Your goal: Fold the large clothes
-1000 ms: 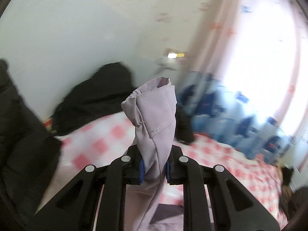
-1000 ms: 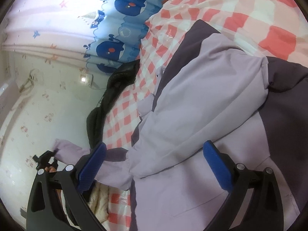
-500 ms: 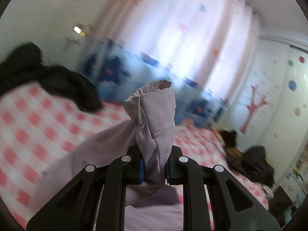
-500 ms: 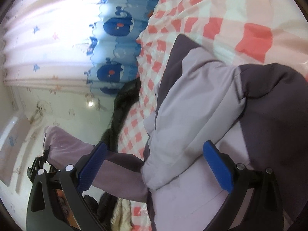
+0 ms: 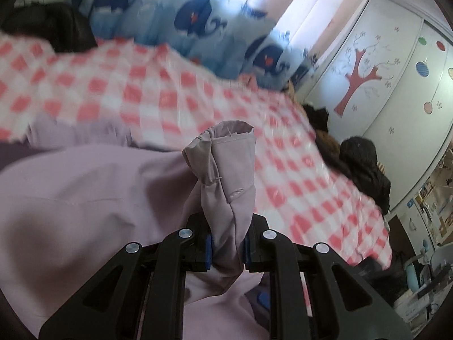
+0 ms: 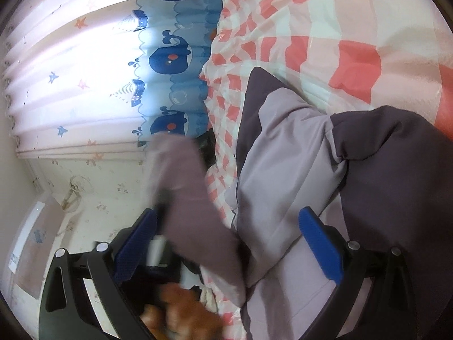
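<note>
Because we want a sleeve carried across the body of the garment, our left gripper [image 5: 226, 250] is clamped hard on the cuff end of the lilac sleeve [image 5: 226, 175], its 2 blue pads pressing the bunched cloth from either side. The cuff stands up out of the jaws like a short tube, its open mouth facing away from us. That tight hold keeps the slippery fabric from sliding out while it is in the air.

Our right gripper [image 6: 226, 235] hangs with its jaws wide apart, gripping nothing. Its 2 blue fingers [image 6: 320, 243] sit over the jacket [image 6: 288, 153], probably ready to pin or smooth a layer.

From the right wrist view, the raised sleeve crosses in front as a blurred mauve band, with the person's left hand [image 6: 181, 314] blurred below it.

The jacket itself, lilac with dark purple panels, lies spread on the bed [image 6: 354, 56], which has a red and white check cover. It looks only partly folded, with 1 fold of cloth already over its middle.

Beyond the bed hangs a curtain [image 6: 170, 62] printed with blue whales. Dark clothes [image 5: 365, 167] are heaped at the bed's far edge, near a wardrobe [image 5: 376, 65] decorated with a red tree.
</note>
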The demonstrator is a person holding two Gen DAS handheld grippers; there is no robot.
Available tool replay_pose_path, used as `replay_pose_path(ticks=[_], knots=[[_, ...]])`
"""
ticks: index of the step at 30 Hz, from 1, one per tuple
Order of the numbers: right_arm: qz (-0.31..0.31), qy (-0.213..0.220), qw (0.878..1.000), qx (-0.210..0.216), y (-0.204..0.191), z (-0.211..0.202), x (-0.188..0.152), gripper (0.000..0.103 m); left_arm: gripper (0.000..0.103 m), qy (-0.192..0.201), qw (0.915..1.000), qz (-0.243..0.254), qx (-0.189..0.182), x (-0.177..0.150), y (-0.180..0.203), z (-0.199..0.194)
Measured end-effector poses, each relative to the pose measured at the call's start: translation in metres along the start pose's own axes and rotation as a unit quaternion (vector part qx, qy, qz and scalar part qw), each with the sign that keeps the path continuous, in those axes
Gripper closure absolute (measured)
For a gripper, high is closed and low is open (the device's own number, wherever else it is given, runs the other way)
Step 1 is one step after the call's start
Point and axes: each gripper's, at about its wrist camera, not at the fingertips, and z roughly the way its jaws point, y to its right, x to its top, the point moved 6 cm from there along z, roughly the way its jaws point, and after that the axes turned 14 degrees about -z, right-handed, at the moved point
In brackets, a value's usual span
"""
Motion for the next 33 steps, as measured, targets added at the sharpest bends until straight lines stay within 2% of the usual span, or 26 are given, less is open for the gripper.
replay_pose_path(ticks=[4, 6, 7, 8, 11, 13, 16, 19, 21, 22, 23, 24, 27, 29, 30, 32, 33], knots=[[-0.009, -0.008, 1.000, 0.003, -0.006, 0.005, -0.002, 0.006, 0.089, -0.038, 0.9990, 0.014, 0.019, -0.029, -0.013, 0.025], [-0.016, -0.013, 1.000, 0.005, -0.008, 0.008, -0.003, 0.006, 0.082, -0.057, 0.9978, 0.020, 0.027, -0.042, -0.018, 0.032], [-0.021, -0.017, 1.000, 0.006, -0.009, 0.010, -0.003, 0.006, 0.075, -0.067, 0.9971, 0.025, 0.027, -0.046, -0.017, 0.033], [-0.023, -0.018, 1.000, 0.006, -0.009, 0.011, -0.003, 0.006, 0.063, -0.086, 0.9951, 0.038, 0.028, -0.052, -0.014, 0.032], [-0.029, -0.025, 0.999, 0.005, -0.008, 0.016, -0.003, 0.006, 0.038, -0.101, 0.9911, 0.081, 0.032, -0.063, -0.003, 0.022], [-0.038, -0.031, 0.999, -0.001, -0.008, 0.021, -0.001, 0.006, 0.028, -0.098, 0.9877, 0.112, 0.048, -0.066, 0.003, 0.010], [-0.045, -0.041, 0.998, -0.004, -0.005, 0.029, 0.000, 0.006, 0.026, -0.085, 0.9859, 0.133, 0.056, -0.061, 0.003, -0.024], [-0.061, -0.043, 0.997, -0.018, 0.000, 0.038, 0.002, 0.006, 0.019, -0.049, 0.9896, 0.118, 0.065, -0.041, -0.018, -0.070], [-0.092, -0.038, 0.995, -0.022, -0.001, 0.043, 0.004, 0.007, 0.017, -0.019, 0.9927, 0.090, 0.079, -0.020, -0.047, -0.104], [-0.124, -0.034, 0.991, -0.038, -0.003, 0.045, 0.005, 0.010, 0.017, -0.005, 0.9935, 0.071, 0.089, -0.008, -0.065, -0.120], [-0.154, -0.037, 0.985, -0.065, -0.003, 0.048, 0.004, 0.027, 0.017, 0.006, 0.9935, 0.057, 0.098, 0.001, -0.080, -0.131], [-0.166, -0.038, 0.981, -0.090, 0.001, 0.049, 0.003, 0.049, 0.016, 0.018, 0.9930, 0.041, 0.109, 0.010, -0.096, -0.142], [-0.211, -0.029, 0.968, -0.136, 0.000, 0.049, 0.003, 0.076, 0.016, 0.043, 0.9875, -0.027, 0.149, 0.036, -0.154, -0.171], [-0.268, -0.012, 0.951, -0.156, -0.024, 0.046, -0.001, 0.078, 0.016, 0.061, 0.9835, -0.070, 0.155, 0.050, -0.182, -0.187], [-0.299, -0.002, 0.942, -0.150, -0.040, 0.044, -0.003, 0.081, 0.016, 0.073, 0.9827, -0.080, 0.150, 0.055, -0.189, -0.194], [-0.391, 0.027, 0.908, -0.150, -0.088, 0.039, -0.013, 0.081, 0.016, 0.105, 0.9814, -0.085, 0.137, 0.063, -0.194, -0.208], [-0.413, 0.034, 0.897, -0.154, -0.099, 0.038, -0.016, 0.081, 0.015, 0.117, 0.9810, -0.083, 0.131, 0.066, -0.195, -0.211]])
